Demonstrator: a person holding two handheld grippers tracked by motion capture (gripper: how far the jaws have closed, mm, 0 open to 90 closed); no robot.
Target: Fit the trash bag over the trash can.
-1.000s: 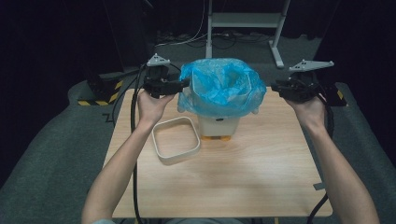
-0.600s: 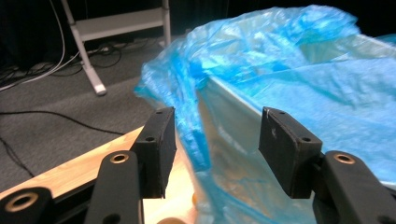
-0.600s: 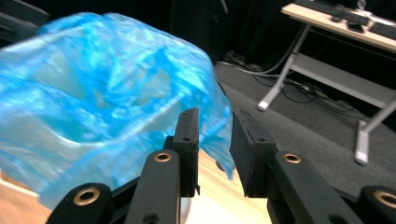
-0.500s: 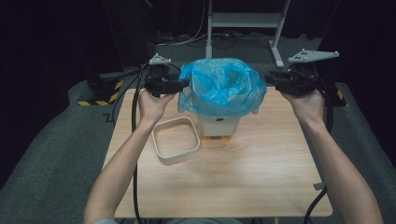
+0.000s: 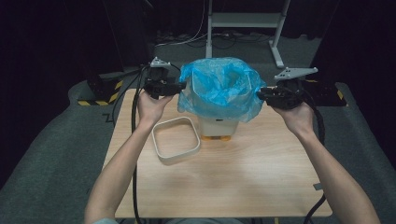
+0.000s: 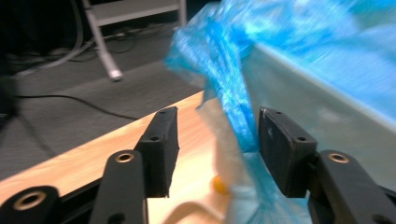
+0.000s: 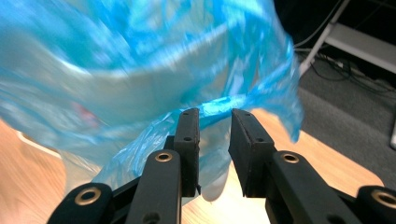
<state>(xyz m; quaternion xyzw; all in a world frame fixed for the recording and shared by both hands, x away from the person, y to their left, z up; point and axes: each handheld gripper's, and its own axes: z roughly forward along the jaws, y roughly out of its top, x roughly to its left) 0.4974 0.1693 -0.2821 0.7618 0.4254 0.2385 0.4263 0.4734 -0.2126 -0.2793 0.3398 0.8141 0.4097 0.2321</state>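
On the light wooden table (image 5: 233,186), the small white plastic bin (image 5: 218,125) serves as the reference. A crinkled blue plastic liner bag (image 5: 219,88) is draped over its rim and hangs down its outer walls. A loose white square rim frame (image 5: 176,138) lies flat on the table just beside the bin, on the person's left.

The left gripper (image 6: 215,144) sits at the bin's left side, jaws apart and just now closing, a fold of bag between them but not clamped. The right gripper (image 7: 215,140) sits at the bin's right side, jaws narrowly apart around a bag edge, not visibly pinching it.

Risk: the thin film may slip from the pads or tear if pulled unevenly. A sideways pull could tip the light bin.
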